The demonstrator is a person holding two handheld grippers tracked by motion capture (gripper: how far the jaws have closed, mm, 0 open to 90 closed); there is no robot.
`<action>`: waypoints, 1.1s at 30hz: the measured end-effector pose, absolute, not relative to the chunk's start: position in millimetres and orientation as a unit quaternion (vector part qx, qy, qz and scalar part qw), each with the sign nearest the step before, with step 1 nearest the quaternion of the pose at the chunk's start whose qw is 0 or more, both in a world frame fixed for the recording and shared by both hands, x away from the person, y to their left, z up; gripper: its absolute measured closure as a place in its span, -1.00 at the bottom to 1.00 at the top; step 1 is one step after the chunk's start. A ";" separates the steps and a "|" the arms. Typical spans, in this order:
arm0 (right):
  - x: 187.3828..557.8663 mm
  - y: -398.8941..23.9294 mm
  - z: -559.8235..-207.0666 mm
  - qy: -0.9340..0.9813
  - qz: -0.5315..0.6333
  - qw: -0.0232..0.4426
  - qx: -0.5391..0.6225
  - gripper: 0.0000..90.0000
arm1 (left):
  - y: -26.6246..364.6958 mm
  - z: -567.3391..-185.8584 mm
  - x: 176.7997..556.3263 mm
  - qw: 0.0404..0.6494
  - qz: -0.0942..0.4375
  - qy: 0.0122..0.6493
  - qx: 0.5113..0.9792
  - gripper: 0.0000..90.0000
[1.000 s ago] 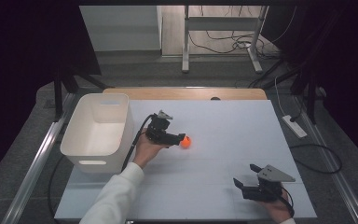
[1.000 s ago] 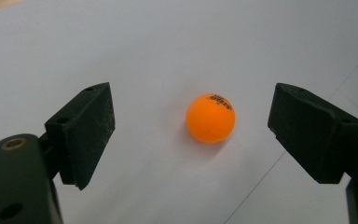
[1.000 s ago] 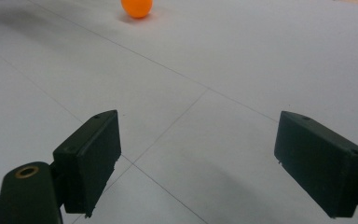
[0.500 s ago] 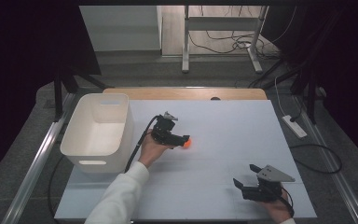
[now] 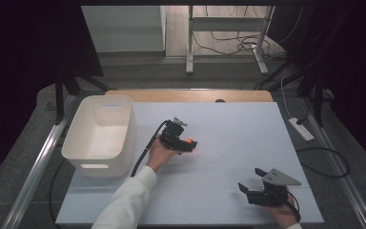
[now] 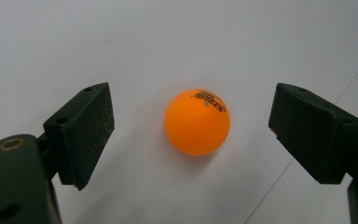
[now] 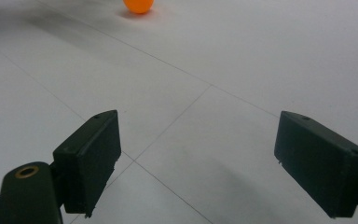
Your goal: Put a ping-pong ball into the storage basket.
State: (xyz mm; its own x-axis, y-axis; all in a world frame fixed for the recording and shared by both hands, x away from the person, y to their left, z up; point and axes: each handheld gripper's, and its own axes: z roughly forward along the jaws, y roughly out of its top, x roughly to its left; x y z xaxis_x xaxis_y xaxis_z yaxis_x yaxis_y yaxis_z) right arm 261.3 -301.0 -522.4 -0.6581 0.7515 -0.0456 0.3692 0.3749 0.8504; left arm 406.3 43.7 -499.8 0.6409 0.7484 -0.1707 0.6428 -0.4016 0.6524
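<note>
The orange ball (image 6: 197, 122) is resting on the white table (image 5: 248, 129), right of the white bin (image 5: 100, 136). The left gripper (image 6: 191, 130) is straddling the ball, jaws spread wide, pads clear of it. The right gripper (image 7: 198, 158), well apart from the bin, is gaping empty. Grey floor and cables (image 5: 228, 45) are lying beyond the table.
</note>
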 end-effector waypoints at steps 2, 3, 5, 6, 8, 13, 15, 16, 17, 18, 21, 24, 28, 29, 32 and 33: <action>261.4 -301.2 -522.4 0.800 0.435 0.219 0.351 -0.67 | 41.9 -501.5 407.1 0.355 0.073 0.418 0.833 -0.67; 261.4 -301.2 -522.4 0.800 0.435 0.219 0.351 -0.67 | 41.9 -501.5 407.1 0.355 0.073 0.418 0.833 -0.67; 261.4 -301.4 -522.5 0.799 0.435 0.220 0.351 -0.67 | 39.9 -503.5 407.9 0.353 0.072 0.418 0.834 -0.67; 261.4 -301.4 -522.5 0.799 0.435 0.220 0.351 -0.67 | 39.9 -503.5 407.9 0.353 0.072 0.418 0.834 -0.67; 261.3 -301.3 -522.5 0.799 0.435 0.221 0.351 -0.67 | 37.9 -506.1 408.9 0.349 0.069 0.417 0.836 -0.67; 261.2 -301.6 -522.4 0.799 0.435 0.221 0.351 -0.67 | 36.1 -508.7 409.8 0.347 0.066 0.418 0.837 -0.67; 261.4 -301.7 -522.6 0.799 0.436 0.220 0.351 -0.67 | 35.8 -509.5 410.2 0.345 0.065 0.418 0.838 -0.67; 261.4 -301.7 -522.6 0.799 0.435 0.221 0.351 -0.67 | 35.4 -509.8 410.2 0.343 0.065 0.419 0.839 -0.67; 261.3 -301.6 -522.5 0.799 0.435 0.222 0.351 -0.67 | 35.2 -510.2 410.3 0.341 0.065 0.418 0.839 -0.66; 261.2 -301.5 -522.4 0.799 0.435 0.222 0.351 -0.67 | 35.0 -510.5 410.4 0.340 0.064 0.418 0.840 -0.66; 261.1 -301.4 -521.9 0.799 0.436 0.222 0.350 -0.67 | 34.3 -512.1 411.1 0.336 0.061 0.416 0.842 -0.64; 261.2 -301.5 -522.1 0.799 0.436 0.222 0.351 -0.67 | 33.5 -513.5 411.9 0.334 0.059 0.419 0.842 -0.64; 261.4 -301.9 -522.1 0.799 0.435 0.221 0.351 -0.67 | 32.6 -516.0 413.9 0.331 0.057 0.423 0.841 -0.60; 261.4 -301.8 -522.3 0.799 0.435 0.221 0.351 -0.67 | 32.6 -516.4 414.5 0.330 0.056 0.425 0.841 -0.58; 261.5 -302.1 -522.2 0.800 0.435 0.220 0.351 -0.67 | 33.4 -517.3 416.1 0.330 0.053 0.426 0.840 -0.52; 261.5 -302.2 -522.2 0.800 0.435 0.220 0.351 -0.67 | 33.6 -517.6 416.4 0.330 0.052 0.426 0.841 -0.49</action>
State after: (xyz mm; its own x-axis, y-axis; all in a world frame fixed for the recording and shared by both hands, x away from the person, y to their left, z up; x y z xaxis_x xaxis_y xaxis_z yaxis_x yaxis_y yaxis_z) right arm 261.5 -302.2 -522.2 -0.6569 0.7525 -0.0469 0.3700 0.3760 0.8496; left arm 416.4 33.6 -517.6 0.6312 0.7508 -0.1947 0.6825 -0.4183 0.5994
